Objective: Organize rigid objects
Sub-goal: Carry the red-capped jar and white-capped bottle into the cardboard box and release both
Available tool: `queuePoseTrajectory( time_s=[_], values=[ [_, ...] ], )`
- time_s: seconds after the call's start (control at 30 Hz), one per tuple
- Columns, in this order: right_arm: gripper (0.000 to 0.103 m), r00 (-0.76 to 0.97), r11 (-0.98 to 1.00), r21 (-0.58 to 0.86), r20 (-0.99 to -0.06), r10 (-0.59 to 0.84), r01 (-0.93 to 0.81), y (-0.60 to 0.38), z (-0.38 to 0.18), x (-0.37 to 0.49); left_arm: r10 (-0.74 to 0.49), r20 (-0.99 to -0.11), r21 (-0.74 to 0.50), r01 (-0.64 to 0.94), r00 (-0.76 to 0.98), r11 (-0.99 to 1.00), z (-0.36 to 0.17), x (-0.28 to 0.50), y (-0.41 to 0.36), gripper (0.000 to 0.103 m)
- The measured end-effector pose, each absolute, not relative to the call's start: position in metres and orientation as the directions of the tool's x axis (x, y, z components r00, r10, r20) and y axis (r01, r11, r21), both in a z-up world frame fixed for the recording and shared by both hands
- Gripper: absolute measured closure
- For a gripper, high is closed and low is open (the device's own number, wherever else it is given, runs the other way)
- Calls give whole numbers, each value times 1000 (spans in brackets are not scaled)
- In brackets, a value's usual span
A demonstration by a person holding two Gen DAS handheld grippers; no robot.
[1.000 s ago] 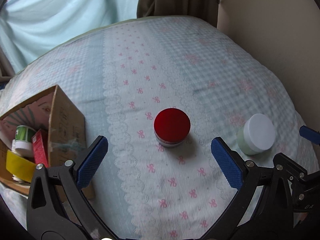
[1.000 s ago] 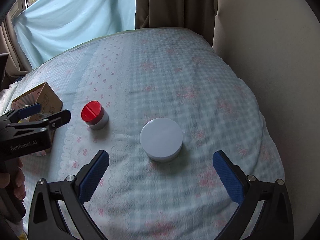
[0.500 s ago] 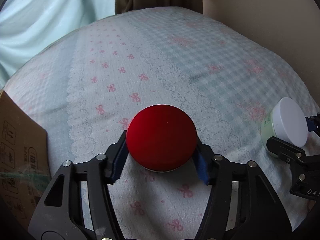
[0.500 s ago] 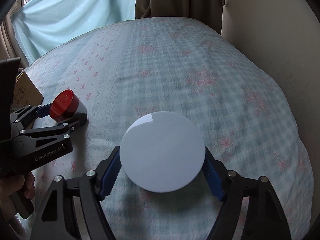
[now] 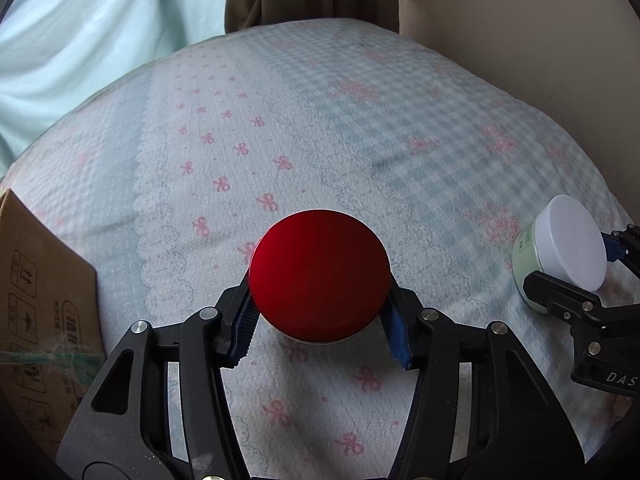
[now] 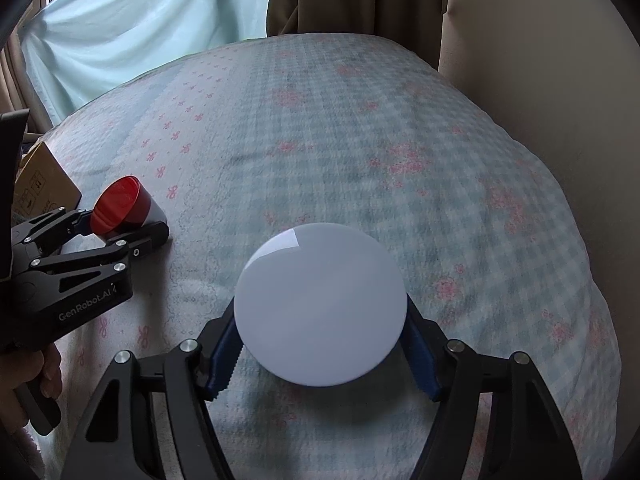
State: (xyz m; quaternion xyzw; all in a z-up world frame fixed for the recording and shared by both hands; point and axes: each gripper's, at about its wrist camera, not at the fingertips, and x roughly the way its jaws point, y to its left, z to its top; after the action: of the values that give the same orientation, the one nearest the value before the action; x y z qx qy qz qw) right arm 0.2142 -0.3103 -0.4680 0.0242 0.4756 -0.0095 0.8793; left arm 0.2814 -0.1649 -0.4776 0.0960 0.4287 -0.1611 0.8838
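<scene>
My left gripper (image 5: 320, 322) is shut on a red-lidded jar (image 5: 319, 276); its blue pads press the jar's sides just above the bed cover. The jar also shows in the right wrist view (image 6: 122, 204), tilted, between the left gripper's fingers (image 6: 132, 240). My right gripper (image 6: 320, 356) is shut on a white-lidded jar (image 6: 320, 304) with a pale green body, which also shows at the right edge of the left wrist view (image 5: 568, 248).
A cardboard box (image 5: 44, 304) stands at the left on the bed; its corner also shows in the right wrist view (image 6: 44, 180). The bed cover (image 5: 340, 128) is checked with pink bows. A beige wall (image 6: 540, 60) runs along the right, curtains (image 6: 140, 20) behind.
A second ago both grippers were open above the jars. They came down and closed, each on its jar; since half a second ago the jars have come slightly off the cover.
</scene>
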Motion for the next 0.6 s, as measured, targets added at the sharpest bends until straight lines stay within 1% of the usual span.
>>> queuePoseTrajectory(
  time_s=[0.13, 0.23, 0.43, 0.6],
  values=[
    [36, 557, 998, 33, -831, 1, 47, -310, -450, 214, -209, -779, 25, 362, 591, 932, -454, 277, -164, 53],
    [36, 568, 998, 34, -823, -5, 58, -310, -426, 214, -221, -767, 5, 349, 602, 937, -425, 273, -157, 53],
    [36, 609, 997, 27, -793, -19, 67, -297, -350, 206, -243, -738, -29, 331, 629, 943, -347, 261, -131, 53],
    [36, 631, 997, 20, -775, -33, 77, -267, -275, 193, -267, -716, -52, 332, 645, 942, -273, 241, -91, 53]
  ],
)
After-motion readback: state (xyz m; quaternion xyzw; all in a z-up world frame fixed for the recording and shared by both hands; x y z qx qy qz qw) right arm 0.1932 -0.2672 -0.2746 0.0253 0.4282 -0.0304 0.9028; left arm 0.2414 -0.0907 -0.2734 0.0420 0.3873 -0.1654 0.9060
